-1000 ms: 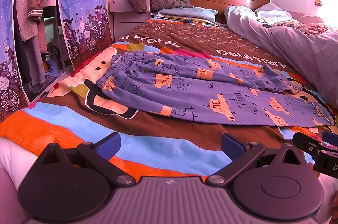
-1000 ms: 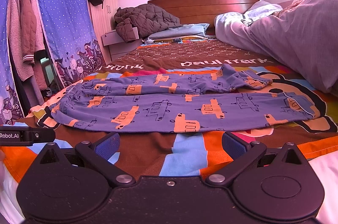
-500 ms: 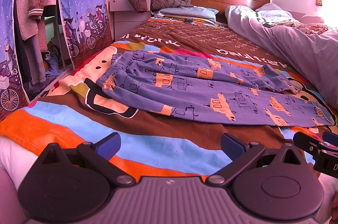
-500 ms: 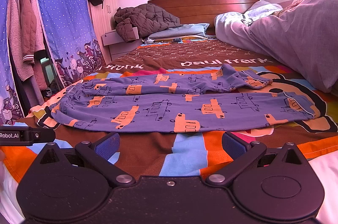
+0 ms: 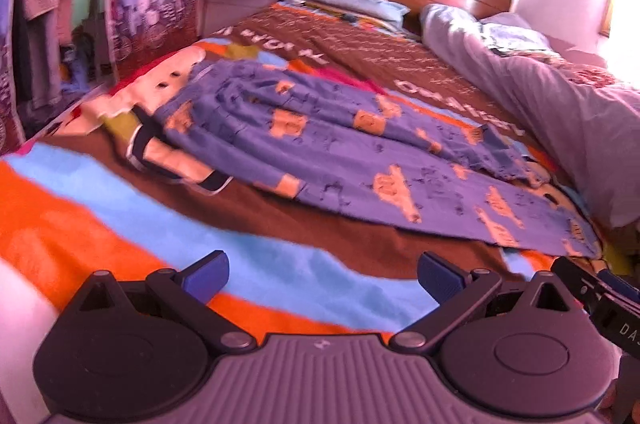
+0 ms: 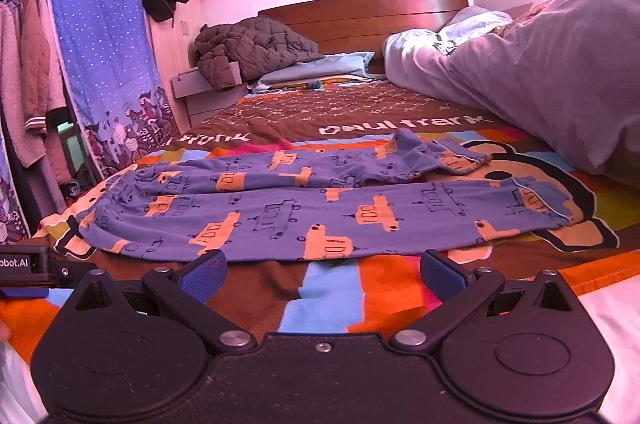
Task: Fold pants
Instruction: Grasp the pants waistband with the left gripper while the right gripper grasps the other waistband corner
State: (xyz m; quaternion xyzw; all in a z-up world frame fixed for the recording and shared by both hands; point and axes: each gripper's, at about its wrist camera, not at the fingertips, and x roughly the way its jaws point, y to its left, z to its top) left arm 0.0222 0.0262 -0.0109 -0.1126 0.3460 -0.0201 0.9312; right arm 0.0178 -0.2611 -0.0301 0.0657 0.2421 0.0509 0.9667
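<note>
Purple pants [image 5: 340, 152] with orange car prints lie flat across the striped bedspread [image 5: 120, 224], waistband to the left, both legs running right. They also show in the right wrist view [image 6: 320, 208]. My left gripper [image 5: 322, 278] is open and empty, above the bedspread short of the pants' near edge. My right gripper [image 6: 322, 274] is open and empty, just short of the near leg. Part of the right gripper [image 5: 600, 300] shows at the left wrist view's right edge; the left gripper [image 6: 24, 264] shows at the right wrist view's left edge.
A grey duvet [image 6: 540, 80] is heaped along the bed's right side. A brown quilted jacket [image 6: 248, 48] and pillows [image 6: 320, 68] lie by the wooden headboard [image 6: 360, 12]. A blue curtain [image 6: 104, 56] and hanging clothes [image 6: 28, 96] stand to the left of the bed.
My left gripper has moved and tilted, so its view is blurred and the pants look closer. The right gripper has stayed still. The pants have not moved.
</note>
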